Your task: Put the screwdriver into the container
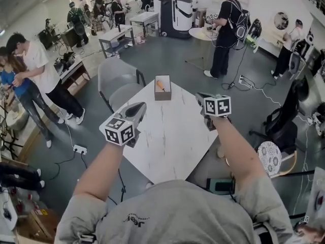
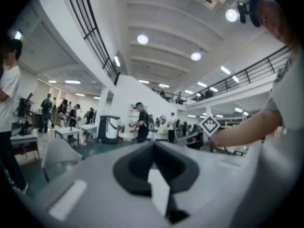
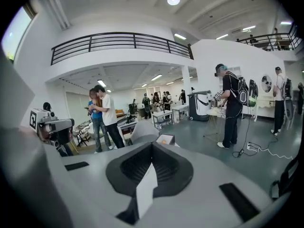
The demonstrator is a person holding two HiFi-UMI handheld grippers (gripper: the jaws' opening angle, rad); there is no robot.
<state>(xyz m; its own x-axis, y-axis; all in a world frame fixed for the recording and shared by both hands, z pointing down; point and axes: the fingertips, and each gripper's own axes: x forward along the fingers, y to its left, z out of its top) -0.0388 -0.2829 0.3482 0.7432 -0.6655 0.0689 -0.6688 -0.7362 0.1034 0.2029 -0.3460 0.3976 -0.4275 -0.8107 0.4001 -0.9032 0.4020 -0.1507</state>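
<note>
Screwdriver [image 1: 160,87] lies inside the container [image 1: 163,98] on table [image 1: 172,131].

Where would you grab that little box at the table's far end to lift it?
Probably by one long side wall of the box, coming straight down from above: its top is open and the walls stand thin and upright, so one jaw fits inside. Choose the wall away from the screwdriver.

L gripper [image 1: 137,108], R gripper [image 1: 202,98], jaws closed, empty
</note>
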